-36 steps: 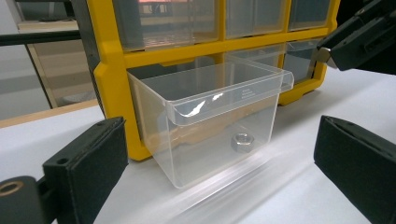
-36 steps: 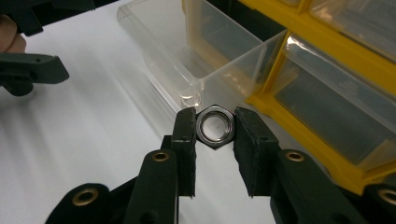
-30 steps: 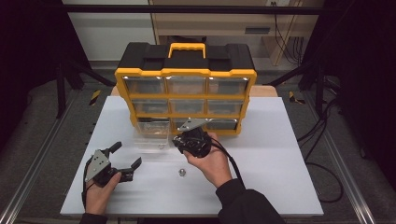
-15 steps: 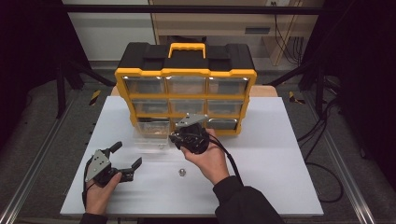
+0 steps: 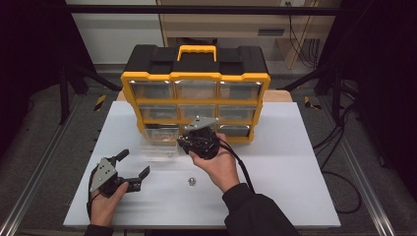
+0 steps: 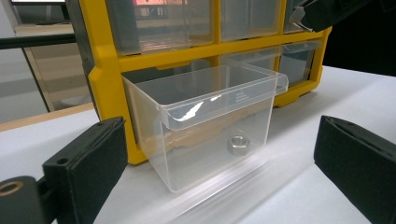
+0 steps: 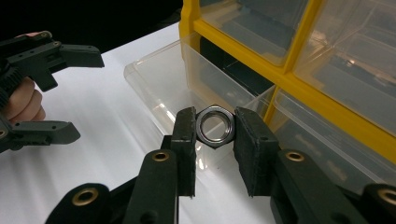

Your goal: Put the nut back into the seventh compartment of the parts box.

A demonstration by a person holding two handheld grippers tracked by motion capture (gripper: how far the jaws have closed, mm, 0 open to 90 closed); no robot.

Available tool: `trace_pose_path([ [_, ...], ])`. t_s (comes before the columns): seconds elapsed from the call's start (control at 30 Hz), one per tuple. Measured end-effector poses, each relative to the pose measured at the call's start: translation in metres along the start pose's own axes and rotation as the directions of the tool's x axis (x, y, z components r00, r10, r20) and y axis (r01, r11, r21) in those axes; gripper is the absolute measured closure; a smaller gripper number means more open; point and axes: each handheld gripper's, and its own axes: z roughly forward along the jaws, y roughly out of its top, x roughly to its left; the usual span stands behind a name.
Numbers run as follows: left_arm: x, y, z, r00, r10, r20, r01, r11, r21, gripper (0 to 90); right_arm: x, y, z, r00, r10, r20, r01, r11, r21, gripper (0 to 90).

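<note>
A yellow and black organiser cabinet stands at the twelve o'clock side of the white desk, its clear drawers facing the person. One clear drawer from the bottom row, on the cabinet's left, is pulled well out onto the desk. In the left gripper view that drawer holds a single steel nut on its floor.

The right hand-held gripper hangs just in front of the cabinet's bottom row, near the centre of the desk, with its tips over the right edge of the pulled-out drawer. Its jaws are pinching a hex nut by two opposite flats, hole facing the camera, with the open drawer directly beyond and below it. The right hand wraps the body from the six o'clock side, and a black cable trails back over the sleeve.

The left hand-held gripper sits at about seven o'clock on the desk, held low in the left hand. Its jaws are spread wide with nothing between them, pointing toward the drawer.

Another loose nut lies on the bare desk between the two hands, at six o'clock from the drawer, apart from both grippers.
</note>
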Motion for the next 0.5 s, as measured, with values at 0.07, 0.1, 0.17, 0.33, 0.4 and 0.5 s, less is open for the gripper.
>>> trace_pose_path([
  [0.07, 0.0002, 0.0000, -0.0002, 1.0000, -0.002, 0.000, 0.002, 1.0000, -0.001, 2.6, -0.0003, 0.0001, 0.0003, 1.0000, 0.000, 0.002, 0.000, 1.000, -0.003, 69.9],
  [0.1, 0.0004, 0.0000, -0.0003, 1.0000, -0.003, -0.001, 0.003, 1.0000, -0.002, 2.6, -0.0003, 0.0002, 0.0003, 1.0000, 0.003, 0.003, -0.003, 1.000, -0.006, 69.9],
  [0.17, 0.0006, -0.0001, -0.0003, 1.0000, -0.004, -0.001, 0.004, 1.0000, -0.002, 2.6, -0.0005, 0.0004, 0.0010, 1.0000, 0.005, 0.005, -0.005, 1.000, -0.008, 69.9],
  [0.33, 0.0004, -0.0001, -0.0001, 1.0000, -0.003, 0.000, 0.003, 1.0000, 0.000, 2.6, -0.0014, 0.0014, 0.0038, 0.9999, -0.004, 0.014, 0.004, 1.000, 0.000, 69.9],
  [0.4, 0.0006, -0.0001, -0.0003, 1.0000, -0.003, 0.000, 0.003, 1.0000, -0.002, 2.6, -0.0013, 0.0026, 0.0041, 0.9998, 0.004, 0.017, -0.004, 1.000, -0.006, 69.9],
  [0.5, 0.0009, -0.0002, -0.0004, 1.0000, -0.004, -0.001, 0.004, 1.0000, -0.002, 2.6, -0.0017, 0.0043, 0.0037, 0.9998, 0.013, 0.012, -0.013, 1.000, -0.018, 69.9],
])
